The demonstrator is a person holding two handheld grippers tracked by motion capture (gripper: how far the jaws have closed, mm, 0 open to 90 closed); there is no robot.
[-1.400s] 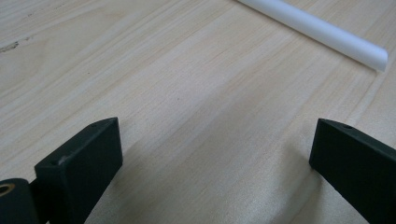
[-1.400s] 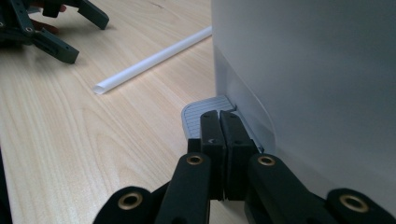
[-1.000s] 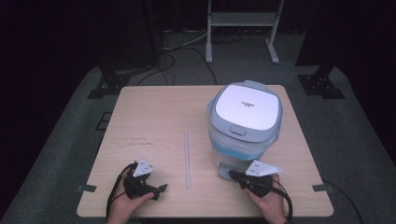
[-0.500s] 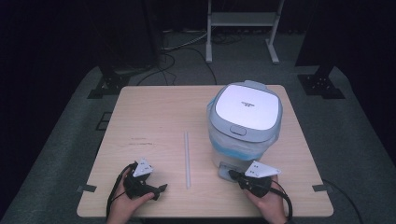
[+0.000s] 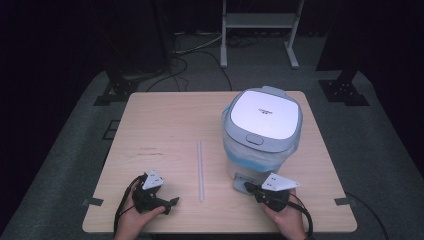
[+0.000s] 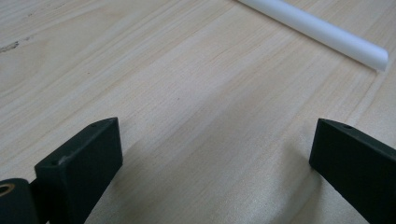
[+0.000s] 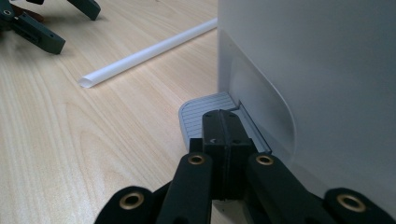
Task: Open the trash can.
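Observation:
A pedal bin (image 5: 262, 125) with a white and grey lid and a blue liner stands on the right half of the wooden table (image 5: 165, 125). Its grey foot pedal (image 5: 240, 182) sticks out toward the front edge. My right gripper (image 5: 248, 187) is shut, with its tips on or just over that pedal. In the right gripper view the closed jaws (image 7: 225, 127) lie over the ribbed pedal (image 7: 205, 108), against the bin wall (image 7: 317, 70). My left gripper (image 5: 172, 202) rests at the front left, open, with bare wood between its jaws (image 6: 215, 154).
A thin white strip (image 5: 200, 170) lies lengthwise at the table's middle, between the two grippers; its near end shows as strip (image 6: 322, 32) and strip (image 7: 149, 51). Dark floor, cables and stand legs (image 5: 260, 30) surround the table.

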